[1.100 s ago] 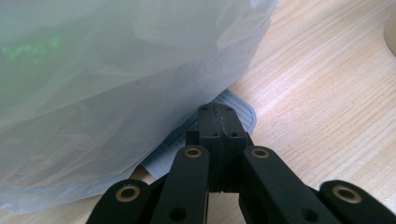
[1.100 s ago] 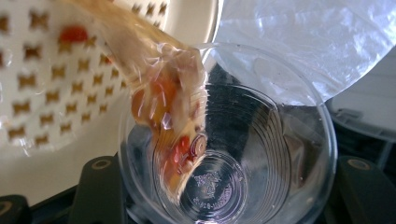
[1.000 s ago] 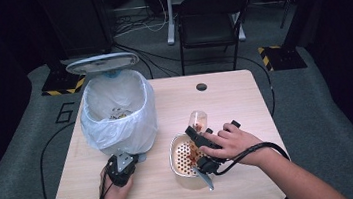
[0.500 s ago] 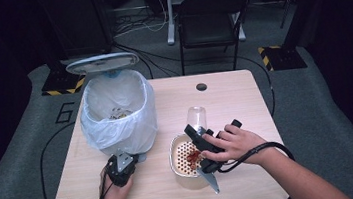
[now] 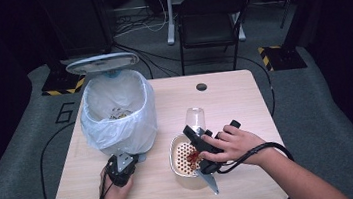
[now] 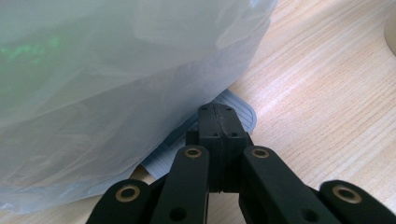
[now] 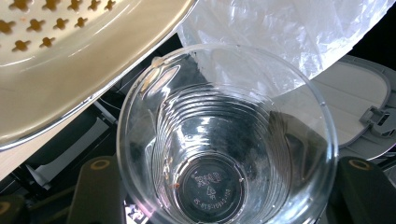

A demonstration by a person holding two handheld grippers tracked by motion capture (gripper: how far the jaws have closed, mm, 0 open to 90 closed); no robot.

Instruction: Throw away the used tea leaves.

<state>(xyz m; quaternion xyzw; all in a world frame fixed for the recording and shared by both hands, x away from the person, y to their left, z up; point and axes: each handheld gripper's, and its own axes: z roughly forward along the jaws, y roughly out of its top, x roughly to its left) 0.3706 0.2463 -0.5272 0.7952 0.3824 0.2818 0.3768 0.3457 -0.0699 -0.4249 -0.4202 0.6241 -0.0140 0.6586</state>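
Now right gripper (image 5: pixel 200 136) jaws clamped on clear cup (image 7: pixel 226 135), lower centre, over strainer bowl (image 5: pixel 179 165), likely for tipping toward bin (image 5: pixel 118 111). Left gripper (image 6: pixel 215 122) jaws together, parked by bin base, lower left.

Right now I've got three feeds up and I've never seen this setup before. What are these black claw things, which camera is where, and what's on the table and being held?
There is no robot arm here: a person holds a hand-held two-jaw gripper in each hand. The high view looks down on the wooden table from above the person's side. The other two pictures come from cameras riding on the grippers, looking along their black jaws.

On the table stands a bin lined with a white plastic bag, its lid raised behind it. Beside it sits a cream perforated bowl.

The left gripper rests with its jaws closed together at the foot of the bag, over a small ribbed grey tab that sticks out from under it. The right gripper holds a clear plastic cup between its jaws, by the bowl. The cup looks nearly empty.
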